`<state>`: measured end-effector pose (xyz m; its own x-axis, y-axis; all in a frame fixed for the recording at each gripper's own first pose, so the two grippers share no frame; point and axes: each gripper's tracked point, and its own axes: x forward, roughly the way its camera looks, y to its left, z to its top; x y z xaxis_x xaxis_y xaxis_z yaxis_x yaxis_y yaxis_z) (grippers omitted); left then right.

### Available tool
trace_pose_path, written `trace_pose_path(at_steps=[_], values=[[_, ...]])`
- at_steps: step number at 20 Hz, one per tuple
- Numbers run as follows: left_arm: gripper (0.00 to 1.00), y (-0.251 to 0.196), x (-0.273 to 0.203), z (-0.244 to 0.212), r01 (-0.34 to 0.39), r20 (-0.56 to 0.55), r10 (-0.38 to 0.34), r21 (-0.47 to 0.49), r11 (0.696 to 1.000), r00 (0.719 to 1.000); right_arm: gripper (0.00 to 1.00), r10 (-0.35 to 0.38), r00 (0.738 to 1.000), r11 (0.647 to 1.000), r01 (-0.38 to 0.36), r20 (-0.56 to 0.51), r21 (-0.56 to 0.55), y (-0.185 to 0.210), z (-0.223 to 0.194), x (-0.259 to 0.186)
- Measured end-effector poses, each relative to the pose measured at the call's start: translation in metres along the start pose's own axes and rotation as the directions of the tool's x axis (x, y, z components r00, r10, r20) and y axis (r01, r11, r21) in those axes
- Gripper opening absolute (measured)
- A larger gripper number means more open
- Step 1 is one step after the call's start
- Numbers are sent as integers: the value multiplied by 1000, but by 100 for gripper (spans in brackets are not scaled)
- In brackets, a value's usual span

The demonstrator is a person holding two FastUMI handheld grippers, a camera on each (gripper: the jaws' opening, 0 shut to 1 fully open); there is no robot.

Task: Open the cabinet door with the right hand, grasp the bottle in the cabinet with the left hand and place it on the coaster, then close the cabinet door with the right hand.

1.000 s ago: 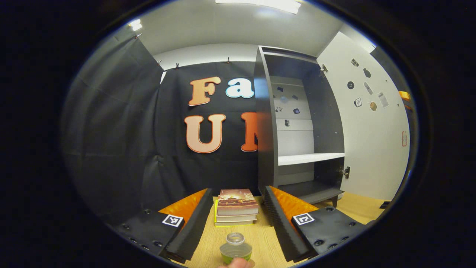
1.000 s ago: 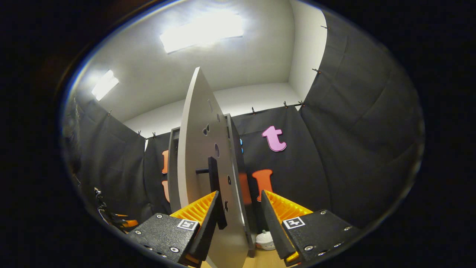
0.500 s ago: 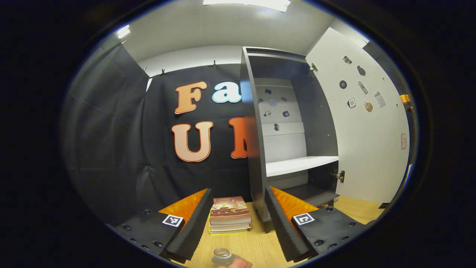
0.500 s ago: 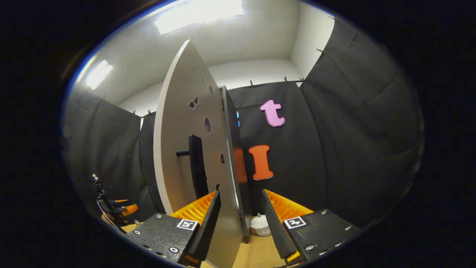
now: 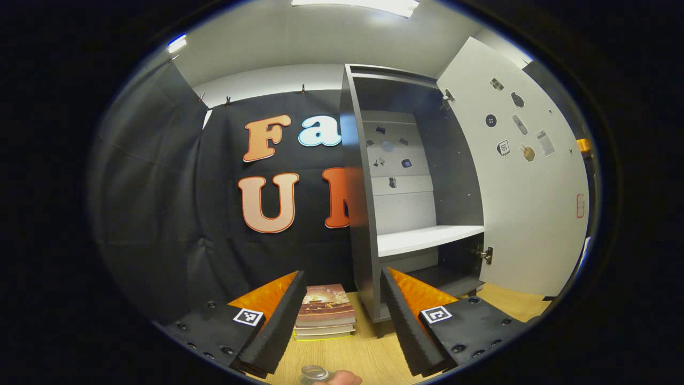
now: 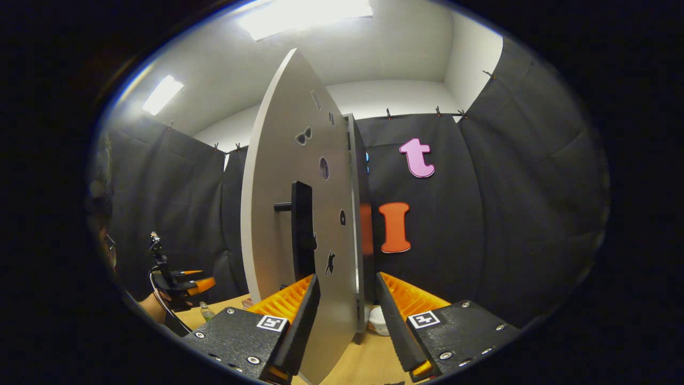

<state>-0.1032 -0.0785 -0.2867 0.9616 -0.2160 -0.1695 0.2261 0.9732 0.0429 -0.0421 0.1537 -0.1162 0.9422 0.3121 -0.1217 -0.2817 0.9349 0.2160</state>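
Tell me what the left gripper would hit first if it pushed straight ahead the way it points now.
Probably the stack of books on the table: it lies dead ahead between the open fingers of the left gripper. Depth is unclear.

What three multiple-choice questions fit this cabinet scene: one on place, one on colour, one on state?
1. Where do the books lie?
A. on the table beside the cabinet
B. inside it
C. on top of it
2. What colour is the handle on the door?
A. white
B. black
C. red
3. How is the door?
A. shut
B. removed
C. open
Answers: 1 A, they rest on the wood left of the cabinet; 2 B, it stands dark against the pale door; 3 C, the cabinet's inside shows.
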Motion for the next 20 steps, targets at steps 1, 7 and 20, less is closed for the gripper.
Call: trace_pose_path(at_steps=[1,7,20], values=[[92,0,1,0,5,0,-5,-6,1000,1000,68,23,1000,1000,-23,-3,4,9,-1,3],[92,21,-1,15,-16,19,16,-23,1000,1000,68,124,992,992,-124,15,-25,58,-5,22],[91,64,5,29,-77,31,79,-53,996,996,69,330,943,941,-332,38,63,100,-16,38]])
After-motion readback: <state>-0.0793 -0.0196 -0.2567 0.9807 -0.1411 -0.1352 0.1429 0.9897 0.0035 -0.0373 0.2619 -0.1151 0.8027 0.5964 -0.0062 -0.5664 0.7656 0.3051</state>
